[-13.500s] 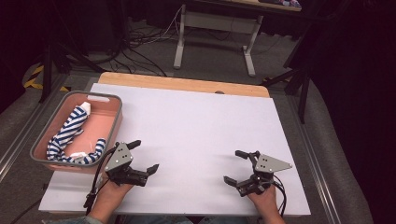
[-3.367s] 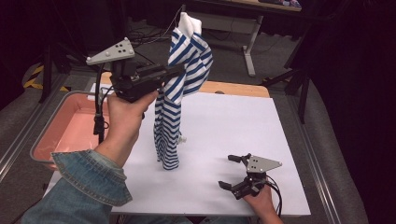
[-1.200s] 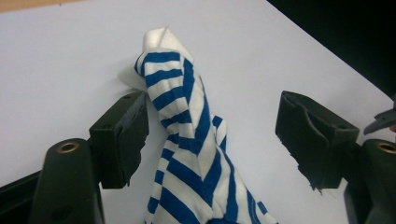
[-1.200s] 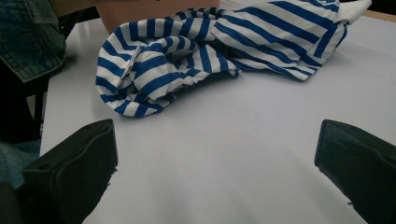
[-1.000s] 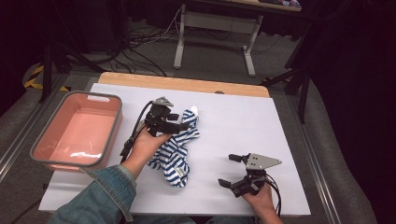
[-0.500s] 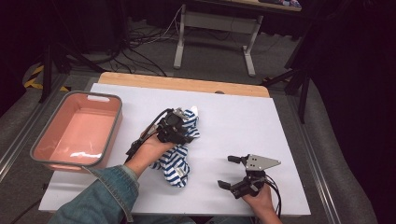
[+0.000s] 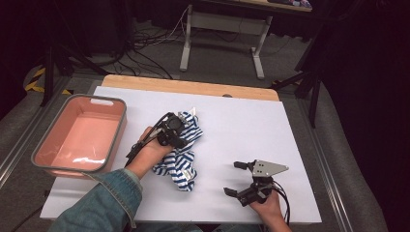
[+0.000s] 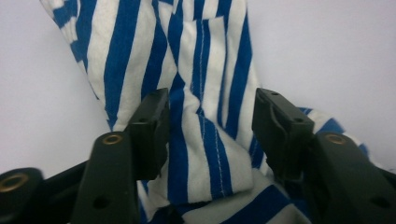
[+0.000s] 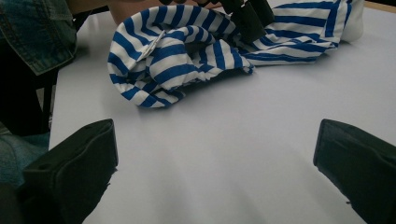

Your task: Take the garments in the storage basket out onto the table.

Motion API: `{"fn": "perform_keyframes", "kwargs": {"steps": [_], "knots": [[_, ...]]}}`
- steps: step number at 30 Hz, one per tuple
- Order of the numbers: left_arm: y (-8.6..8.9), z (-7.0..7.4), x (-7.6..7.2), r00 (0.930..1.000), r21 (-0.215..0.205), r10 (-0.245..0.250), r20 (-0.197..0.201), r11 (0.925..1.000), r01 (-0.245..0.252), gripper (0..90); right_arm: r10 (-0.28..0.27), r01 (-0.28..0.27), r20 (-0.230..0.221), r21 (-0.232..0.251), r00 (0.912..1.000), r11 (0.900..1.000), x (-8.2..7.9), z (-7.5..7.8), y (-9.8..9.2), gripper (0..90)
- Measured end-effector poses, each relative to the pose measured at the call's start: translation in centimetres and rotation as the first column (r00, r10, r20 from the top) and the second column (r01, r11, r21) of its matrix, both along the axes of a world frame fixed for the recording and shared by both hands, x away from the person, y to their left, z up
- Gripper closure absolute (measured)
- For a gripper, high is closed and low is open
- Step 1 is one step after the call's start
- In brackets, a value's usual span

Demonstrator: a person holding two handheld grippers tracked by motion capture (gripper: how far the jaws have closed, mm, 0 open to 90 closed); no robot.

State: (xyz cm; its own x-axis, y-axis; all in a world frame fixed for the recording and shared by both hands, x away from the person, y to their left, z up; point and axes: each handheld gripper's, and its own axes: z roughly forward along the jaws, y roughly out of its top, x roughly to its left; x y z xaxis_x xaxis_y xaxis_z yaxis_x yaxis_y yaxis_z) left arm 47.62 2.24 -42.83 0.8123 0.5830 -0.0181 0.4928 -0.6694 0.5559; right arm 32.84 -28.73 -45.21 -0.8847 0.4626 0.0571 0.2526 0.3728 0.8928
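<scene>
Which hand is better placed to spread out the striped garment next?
Left, probably. The left tongs are already down on the striped garment, a fold between jaws that have just been closing. The right tongs stand open over bare white table, apart from the cloth.

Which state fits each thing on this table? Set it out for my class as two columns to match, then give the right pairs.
Things:
1. shirt
2. tub
3. left gripper
4. right gripper

States:
A. pink, with nothing inside
B. jaws wide apart over bare table
C. striped blue and white, crumpled on the table
D. jaws either side of a fold of cloth

Pairs: 1-C, 2-A, 3-D, 4-B
</scene>
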Motion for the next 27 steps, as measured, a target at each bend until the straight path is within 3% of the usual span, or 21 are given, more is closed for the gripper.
{"fn": "perform_keyframes", "kwargs": {"steps": [7,11,14,16,21,24,27], "knots": [[0.7,0.1,0.1,0.9997,0.004,0.022,0.007,0.9998,-0.022,82.4,0.011,-0.011,0.000,-0.003,0.9999,1.000,0.1,0.0,0.2,0.0],[1.1,0.6,0.0,0.9995,-0.033,0.028,0.017,0.9991,-0.028,86.2,0.014,-0.014,0.001,-0.003,0.9999,1.000,0.1,0.0,0.3,0.0],[1.6,1.1,0.0,0.9995,-0.092,0.026,0.019,0.9955,-0.024,86.4,0.015,-0.015,0.000,-0.003,0.9999,1.000,0.2,0.0,0.4,0.0],[2.1,1.5,-0.1,0.9992,-0.146,0.035,0.018,0.9888,-0.032,86.2,0.015,-0.015,0.000,-0.004,0.9999,1.000,0.2,0.1,0.4,0.0],[3.0,2.3,-0.2,0.9983,-0.223,0.052,0.026,0.9737,-0.045,86.3,0.012,-0.012,0.003,0.009,0.9999,1.000,0.8,0.6,0.7,0.4],[3.6,2.7,-0.2,0.9981,-0.279,0.060,0.015,0.9588,-0.053,86.1,0.011,-0.011,0.011,0.005,0.9999,1.000,1.2,1.0,1.0,0.9],[4.2,2.8,-0.1,0.9970,-0.290,0.073,0.025,0.9549,-0.063,86.1,0.006,-0.006,0.007,-0.001,1.0000,1.000,1.7,1.2,1.4,1.3]]}}
